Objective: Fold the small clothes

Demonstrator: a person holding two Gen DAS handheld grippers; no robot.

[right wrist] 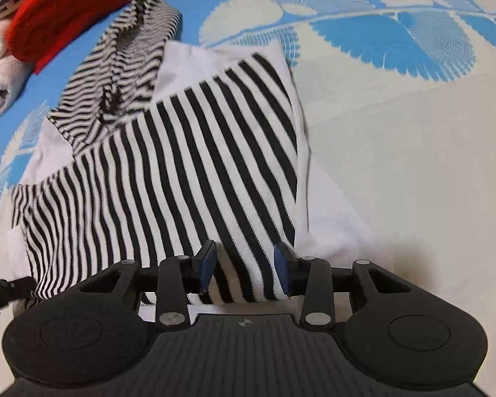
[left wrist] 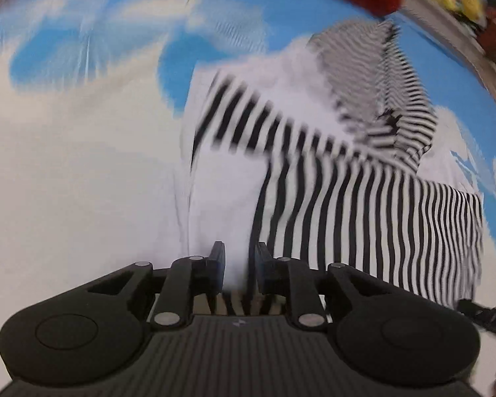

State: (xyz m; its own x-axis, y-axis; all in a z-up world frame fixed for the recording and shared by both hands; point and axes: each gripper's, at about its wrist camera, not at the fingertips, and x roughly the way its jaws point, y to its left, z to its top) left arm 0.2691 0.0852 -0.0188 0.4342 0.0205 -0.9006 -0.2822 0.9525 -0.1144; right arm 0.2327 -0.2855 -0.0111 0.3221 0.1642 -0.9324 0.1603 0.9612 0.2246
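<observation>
Blue leaf-print sheet [right wrist: 396, 106] underneath. Striped hooded top [right wrist: 168, 172] lies flat, hood far, hem at both grippers (long axis runs away). Right gripper [right wrist: 244, 269] fingers spread, hem between. Left gripper [left wrist: 239, 269] fingers narrowly parted, over white edge.

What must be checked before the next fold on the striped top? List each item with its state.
1. Right gripper ready to grasp: ok. Its jaws stand apart over the near edge of the striped top.
2. Left gripper has a hold on the cloth: cannot tell. White cloth shows between narrowly parted jaws, and the view is blurred.
3. Top lying flat: not ok. Its fine-striped part is bunched at the far end.
4. Red garment off the top: ok. It lies beside it.
5. Room on the blue and white sheet next to the top: ok.
</observation>
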